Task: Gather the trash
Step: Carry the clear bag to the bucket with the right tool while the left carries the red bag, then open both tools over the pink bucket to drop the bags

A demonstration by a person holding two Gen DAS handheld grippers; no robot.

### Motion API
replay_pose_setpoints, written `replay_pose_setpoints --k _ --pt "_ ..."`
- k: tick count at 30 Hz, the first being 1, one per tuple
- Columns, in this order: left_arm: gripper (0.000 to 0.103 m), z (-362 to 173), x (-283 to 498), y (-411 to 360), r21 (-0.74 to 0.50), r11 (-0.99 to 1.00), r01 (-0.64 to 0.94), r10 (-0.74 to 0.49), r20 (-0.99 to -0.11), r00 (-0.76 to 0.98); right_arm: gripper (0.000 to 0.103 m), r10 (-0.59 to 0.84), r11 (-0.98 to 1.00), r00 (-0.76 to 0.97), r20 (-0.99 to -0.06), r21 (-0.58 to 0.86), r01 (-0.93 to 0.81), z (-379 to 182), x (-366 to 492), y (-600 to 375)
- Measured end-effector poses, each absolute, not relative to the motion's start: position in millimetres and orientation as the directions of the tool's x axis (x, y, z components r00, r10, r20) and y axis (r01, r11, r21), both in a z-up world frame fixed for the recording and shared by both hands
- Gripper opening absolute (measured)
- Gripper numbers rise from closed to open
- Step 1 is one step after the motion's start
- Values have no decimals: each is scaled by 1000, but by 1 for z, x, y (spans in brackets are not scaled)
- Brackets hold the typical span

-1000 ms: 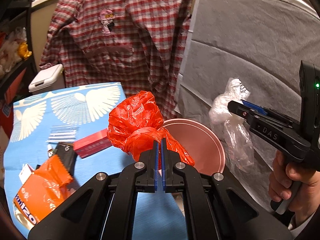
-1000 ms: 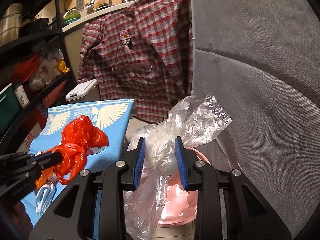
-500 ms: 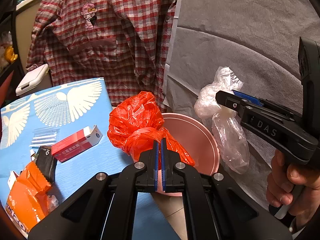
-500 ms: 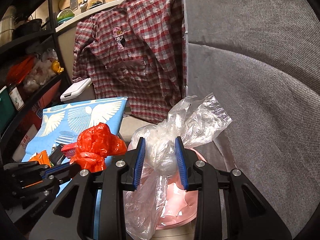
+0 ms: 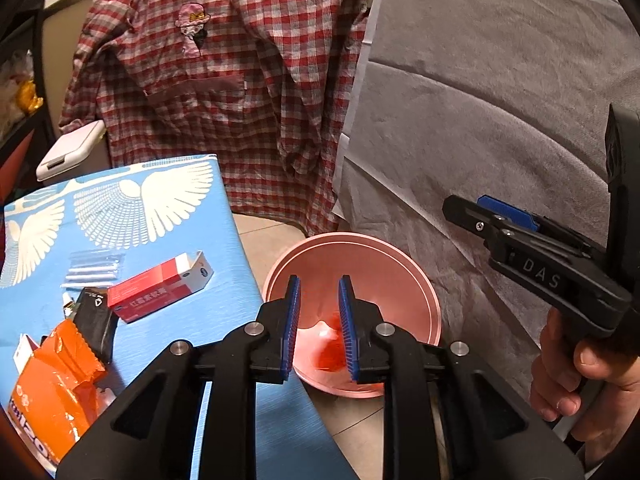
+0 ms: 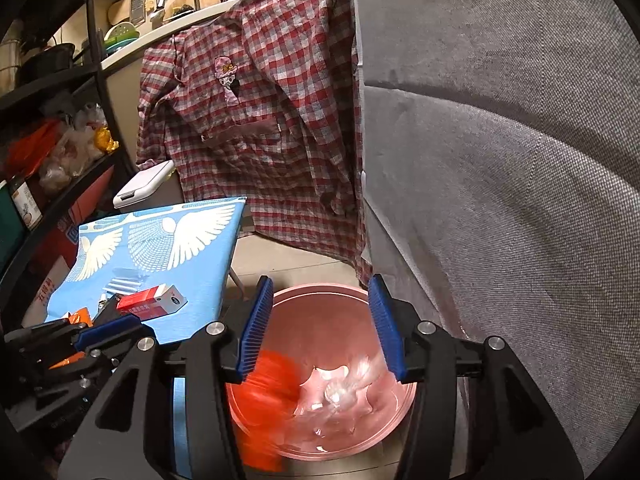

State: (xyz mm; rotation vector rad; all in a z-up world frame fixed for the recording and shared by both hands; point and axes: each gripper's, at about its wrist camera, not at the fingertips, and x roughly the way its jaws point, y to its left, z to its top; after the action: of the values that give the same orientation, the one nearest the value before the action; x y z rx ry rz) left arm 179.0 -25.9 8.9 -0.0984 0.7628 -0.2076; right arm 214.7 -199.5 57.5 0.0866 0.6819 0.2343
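Note:
A pink bowl (image 5: 400, 280) (image 6: 320, 304) sits on the floor beside the blue table. My left gripper (image 5: 318, 312) hangs over it, jaws opening, nothing between the pads. A blurred red plastic bag (image 6: 272, 388) (image 5: 332, 354) lies at the bowl's near left side. My right gripper (image 6: 322, 328) is also above the bowl, jaws opening and empty, and a blurred clear plastic bag (image 6: 344, 388) lies in the bowl beneath it. In the left wrist view the right gripper (image 5: 484, 216) shows at the right, held by a hand (image 5: 576, 380).
The blue table (image 5: 132, 208) with white wings carries a red-and-white carton (image 5: 160, 288), an orange packet (image 5: 52, 384), a black item (image 5: 94, 316) and clear tubes (image 5: 94, 268). A plaid shirt (image 5: 224, 72) hangs behind. Grey fabric (image 6: 500, 160) fills the right. Shelves (image 6: 44, 128) stand left.
Both grippers have opened over the pink bowl. The red bag has dropped from the left gripper and the clear bag from the right, and both now lie in the bowl.

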Motion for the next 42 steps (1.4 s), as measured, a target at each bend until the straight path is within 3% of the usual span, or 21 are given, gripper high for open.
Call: replay_pose_setpoints --k 18,27,42 --pt "20 40 129 57 -134 990 51 -126 -634 763 49 373 928 753 -542 206 -312 74 174 -157" --pt "20 52 92 134 -145 988 -48 -51 -609 792 27 498 865 690 -525 242 -440 80 140 -106" --pt "20 22 55 247 -164 977 -133 -8 -660 751 28 656 725 463 -596 326 -607 48 90 3"
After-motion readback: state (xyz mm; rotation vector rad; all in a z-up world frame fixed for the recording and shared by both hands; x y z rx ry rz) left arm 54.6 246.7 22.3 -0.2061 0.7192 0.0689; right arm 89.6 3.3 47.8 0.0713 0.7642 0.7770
